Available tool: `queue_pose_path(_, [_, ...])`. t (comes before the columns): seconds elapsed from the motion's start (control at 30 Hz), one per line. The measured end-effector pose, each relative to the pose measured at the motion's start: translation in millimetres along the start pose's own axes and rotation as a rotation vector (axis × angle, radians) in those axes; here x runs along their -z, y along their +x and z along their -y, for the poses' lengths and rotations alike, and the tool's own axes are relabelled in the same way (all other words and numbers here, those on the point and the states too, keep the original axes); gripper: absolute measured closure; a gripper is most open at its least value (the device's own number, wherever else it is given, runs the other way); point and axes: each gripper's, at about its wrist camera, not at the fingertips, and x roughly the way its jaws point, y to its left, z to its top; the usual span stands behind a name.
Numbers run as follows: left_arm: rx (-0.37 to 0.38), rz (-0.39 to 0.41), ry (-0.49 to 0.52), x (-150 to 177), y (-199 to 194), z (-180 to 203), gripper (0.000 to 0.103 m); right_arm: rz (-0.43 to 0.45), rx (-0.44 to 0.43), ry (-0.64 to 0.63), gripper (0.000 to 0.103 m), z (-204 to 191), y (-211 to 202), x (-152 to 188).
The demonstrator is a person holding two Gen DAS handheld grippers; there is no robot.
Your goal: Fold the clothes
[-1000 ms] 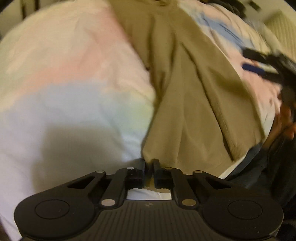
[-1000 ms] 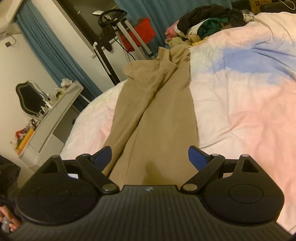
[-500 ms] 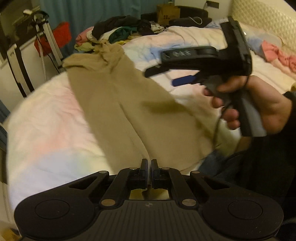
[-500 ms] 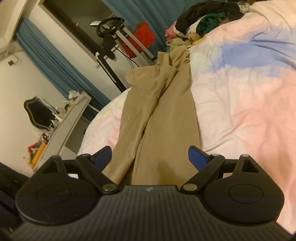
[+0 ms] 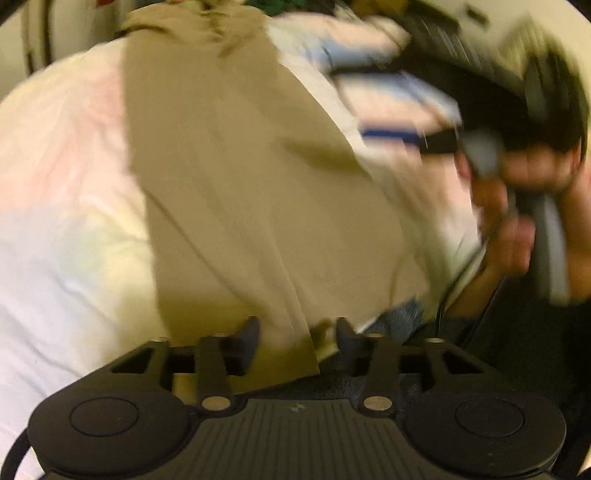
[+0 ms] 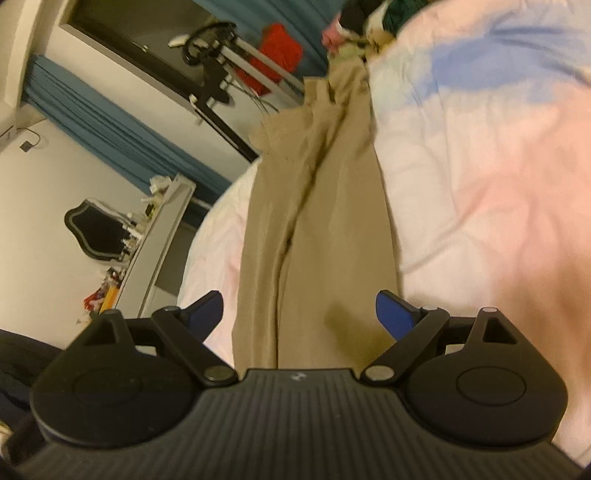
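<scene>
Trousers (image 5: pixel 258 192) lie on bed (image 6: pixel 498 184), both grippers (image 5: pixel 295 332) (image 6: pixel 299 310) spread, left's jaws just opening.

Pastel pink-and-blue bedspread (image 6: pixel 480 155) underneath, blue curtains (image 6: pixel 110 125) along the wall, white dresser (image 6: pixel 162 229) with a black-framed mirror (image 6: pixel 98 236), red bag (image 6: pixel 279 53) by a folding stand (image 6: pixel 221 62).

The right gripper (image 6: pixel 297 314) has its two blue fingers (image 6: pixel 393 314) wide apart, with nothing pinched between them. Under it lie long tan pants (image 6: pixel 317 229), stretched out flat on a bed (image 6: pixel 480 177) with a pink, white and blue cover. At the far end of the pants sits a pile of clothes (image 6: pixel 369 22). Off to the side are a blue curtain (image 6: pixel 110 129), a white shelf (image 6: pixel 162 229) and a black mirror (image 6: pixel 96 232).
</scene>
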Motion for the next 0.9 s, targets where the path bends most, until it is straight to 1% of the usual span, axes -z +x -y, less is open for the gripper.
queue_pose_path(0.1, [-0.002, 0.083, -0.136, -1, -24, -35, 0.041, -0.028, 0.011, 0.035, 0.012, 8, -5, 5])
queue_pose_path(0.13, [-0.005, 0.096, -0.184, -1, -28, -47, 0.037, -0.036, 0.01, 0.053, 0.012, 11, -7, 7])
queue_pose_path(0.2, [0.014, 0.082, -0.309, 1, -26, -73, 0.037, -0.047, 0.002, 0.098, 0.012, 17, -13, 14])
queue_pose_path(0.23, [0.024, 0.075, -0.372, 2, -25, -86, 0.037, -0.054, 0.0, 0.116, 0.016, 21, -17, 19])
queue_pose_path(0.27, [0.032, 0.066, -0.432, 3, -23, -98, 0.037, -0.07, 0.017, 0.132, 0.023, 24, -19, 24])
queue_pose_path(0.3, [0.029, 0.047, -0.467, 3, -18, -106, 0.037, -0.088, 0.035, 0.147, 0.029, 27, -20, 29])
queue_pose_path(0.37, [0.016, 0.01, -0.484, 2, -10, -112, 0.038, -0.115, 0.08, 0.191, 0.03, 34, -24, 40])
queue_pose_path(0.4, [0.019, -0.007, -0.483, 1, -5, -113, 0.038, -0.119, 0.085, 0.21, 0.03, 37, -25, 43])
queue_pose_path(0.53, [0.013, -0.041, -0.469, 3, 0, -112, 0.04, -0.155, 0.073, 0.293, 0.031, 45, -23, 51])
queue_pose_path(0.57, [0.026, -0.036, -0.466, 5, -4, -112, 0.047, -0.168, 0.066, 0.319, 0.031, 48, -22, 53])
queue_pose_path(0.6, [0.04, -0.031, -0.463, 7, -8, -112, 0.051, -0.185, 0.055, 0.331, 0.032, 48, -21, 57])
queue_pose_path(0.67, [0.075, -0.026, -0.456, 11, -16, -111, 0.069, -0.23, 0.031, 0.348, 0.033, 47, -20, 64])
queue_pose_path(0.7, [0.095, -0.025, -0.451, 13, -20, -110, 0.073, -0.259, 0.018, 0.355, 0.041, 46, -20, 67])
queue_pose_path(0.73, [0.104, -0.026, -0.442, 15, -22, -109, 0.076, -0.282, 0.017, 0.347, 0.046, 43, -19, 71])
queue_pose_path(0.77, [0.103, -0.033, -0.431, 17, -25, -107, 0.076, -0.305, 0.017, 0.338, 0.047, 41, -19, 74])
queue_pose_path(0.83, [0.089, -0.054, -0.422, 20, -25, -103, 0.075, -0.313, 0.037, 0.295, 0.048, 34, -21, 78])
queue_pose_path(0.87, [0.078, -0.068, -0.422, 23, -23, -102, 0.07, -0.325, 0.055, 0.28, 0.048, 32, -20, 79])
queue_pose_path(0.9, [0.073, -0.082, -0.427, 28, -15, -100, 0.067, -0.338, 0.074, 0.265, 0.048, 30, -18, 81])
